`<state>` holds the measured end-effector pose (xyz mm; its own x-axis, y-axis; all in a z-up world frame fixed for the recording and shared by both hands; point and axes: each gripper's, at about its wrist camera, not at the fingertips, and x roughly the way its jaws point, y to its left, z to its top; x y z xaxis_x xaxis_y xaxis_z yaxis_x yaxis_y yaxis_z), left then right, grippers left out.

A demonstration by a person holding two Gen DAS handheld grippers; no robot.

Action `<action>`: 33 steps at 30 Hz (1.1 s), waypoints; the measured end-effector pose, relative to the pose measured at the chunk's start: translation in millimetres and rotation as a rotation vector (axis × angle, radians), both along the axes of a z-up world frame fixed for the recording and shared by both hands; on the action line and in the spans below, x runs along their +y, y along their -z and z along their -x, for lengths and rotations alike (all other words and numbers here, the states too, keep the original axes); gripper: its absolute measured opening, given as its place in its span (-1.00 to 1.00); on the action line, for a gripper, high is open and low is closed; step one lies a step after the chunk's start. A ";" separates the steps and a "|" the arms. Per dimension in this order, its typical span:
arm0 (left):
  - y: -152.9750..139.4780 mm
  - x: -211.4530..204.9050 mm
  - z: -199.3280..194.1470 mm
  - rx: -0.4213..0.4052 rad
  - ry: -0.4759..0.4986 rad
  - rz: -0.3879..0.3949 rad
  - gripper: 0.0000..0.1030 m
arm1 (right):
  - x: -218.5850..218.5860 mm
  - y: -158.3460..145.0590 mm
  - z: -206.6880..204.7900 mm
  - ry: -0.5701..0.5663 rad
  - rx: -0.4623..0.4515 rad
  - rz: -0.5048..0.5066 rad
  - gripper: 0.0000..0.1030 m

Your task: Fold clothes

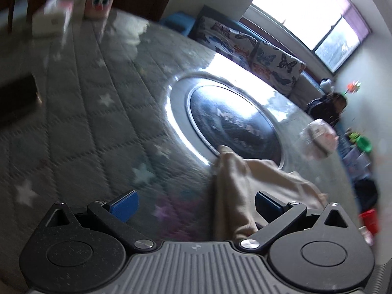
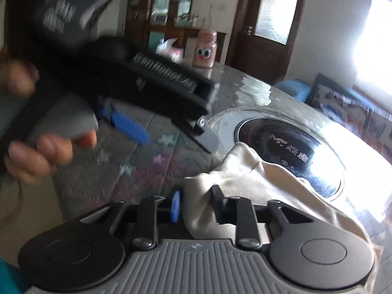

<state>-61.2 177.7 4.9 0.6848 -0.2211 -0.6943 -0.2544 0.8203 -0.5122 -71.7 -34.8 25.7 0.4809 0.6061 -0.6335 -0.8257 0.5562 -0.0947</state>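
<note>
Right gripper point(image 2: 196, 204) pinching a bunched fold of the cream garment point(image 2: 289, 186), cloth trailing toward 4 o'clock over the round table point(image 1: 80, 112), left gripper point(image 1: 194, 204) hanging spread wide, garment lying at 3 o'clock beside its finger.

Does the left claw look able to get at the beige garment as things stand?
Probably yes: the left claw is open, with the beige garment already draped between its fingers and nothing blocking; the right claw grips it.

My right claw point(image 2: 194, 205) pinches the cloth point(image 2: 247, 169), which lies on the surface point(image 2: 156, 171) before the round cooktop point(image 2: 289, 147).
</note>
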 end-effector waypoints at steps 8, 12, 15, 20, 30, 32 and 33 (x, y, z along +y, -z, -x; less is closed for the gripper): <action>8.4 -18.5 -27.6 0.049 0.036 0.182 0.97 | -35.5 -18.8 -11.7 0.021 0.106 -0.154 -0.65; 15.5 -22.9 -37.2 0.056 0.048 0.289 0.65 | -45.2 -19.8 -9.9 0.012 0.118 -0.172 -0.65; 22.8 -26.4 -40.1 0.055 0.053 0.326 0.13 | -52.6 -20.6 -8.5 0.005 0.127 -0.186 -0.65; 35.2 -20.9 -38.6 0.067 0.041 0.339 -0.61 | -64.8 -21.9 -6.2 -0.007 0.142 -0.208 -0.30; 23.9 -27.0 -34.6 0.043 0.094 0.225 -0.63 | -160.1 -9.1 -43.0 0.396 0.111 -0.191 0.01; 22.1 -29.2 -35.2 0.042 0.101 0.204 -0.63 | -178.5 -1.2 -64.0 0.498 0.120 -0.189 0.01; 21.1 -30.3 -35.4 0.042 0.105 0.193 -0.63 | -186.4 3.5 -72.2 0.546 0.118 -0.181 0.01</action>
